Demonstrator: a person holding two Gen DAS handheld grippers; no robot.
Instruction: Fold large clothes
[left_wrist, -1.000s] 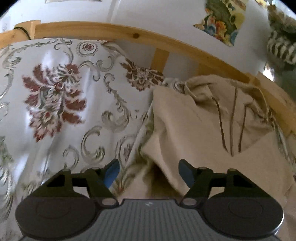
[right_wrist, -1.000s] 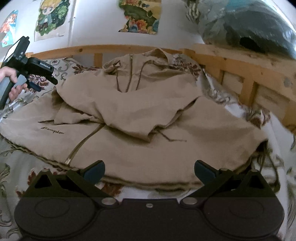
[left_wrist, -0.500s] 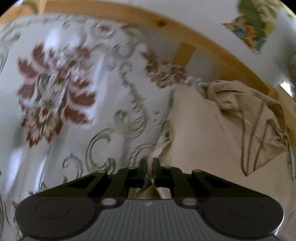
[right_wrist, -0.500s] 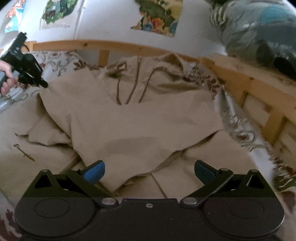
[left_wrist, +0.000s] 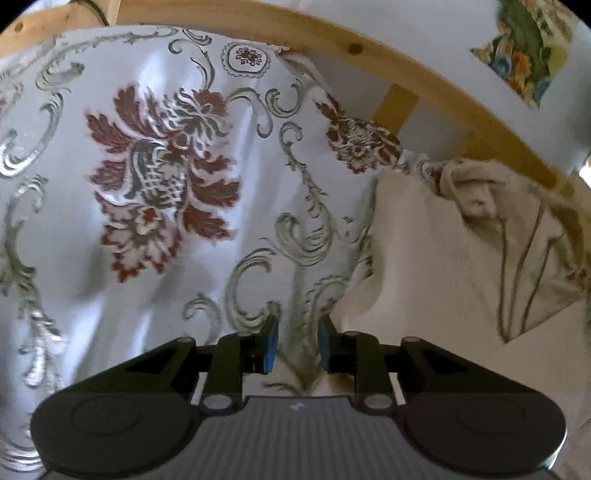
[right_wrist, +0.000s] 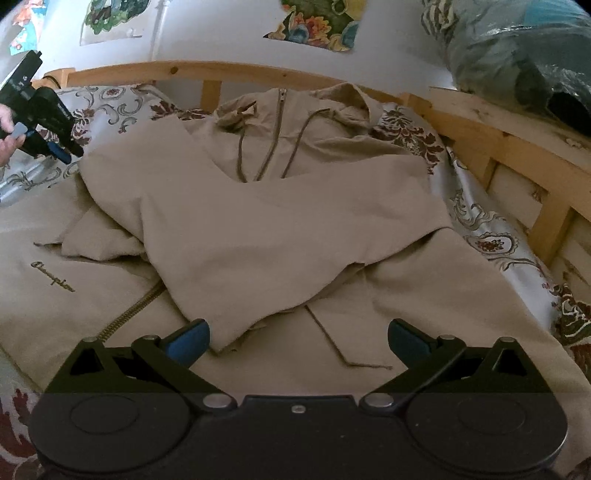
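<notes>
Floral bedspread (left_wrist: 147, 184) on a wooden bed frame (left_wrist: 424, 81) served as the work surface, with posters (right_wrist: 317, 22) on the wall behind.

Left side: the blue pads (left_wrist: 271, 343) of your left gripper (left_wrist: 295, 332) stood a narrow gap apart with only bedspread pattern showing between them. Half a second earlier they were clamped together on a fold of cloth at the garment's edge; a second earlier they were spread wide. So you pinched, shifted and let go. The tan hoodie (left_wrist: 443, 277) lay clear of the fingers, from 2 to 4 o'clock in that view, with its near edge just beside the right-hand finger.

Right side: the pads (right_wrist: 190, 338) of your right gripper (right_wrist: 297, 338) were spread wide and held nothing, as in both earlier frames. The gripper hung over the lower front of the hoodie (right_wrist: 295, 229), which filled the middle of the view. One sleeve (right_wrist: 258, 240) lay folded across the chest, its cuff end near the left-hand pad. The zip (right_wrist: 129, 317) ran toward 8 o'clock, and the drawstrings (right_wrist: 295, 147) and hood lay at 12 o'clock. Your left gripper showed at 10 o'clock, just off the shoulder.

Judgement: the sleeve fold on that side looked placed and released. Both hands were free. The body was still full width, so the cross folds remained.
</notes>
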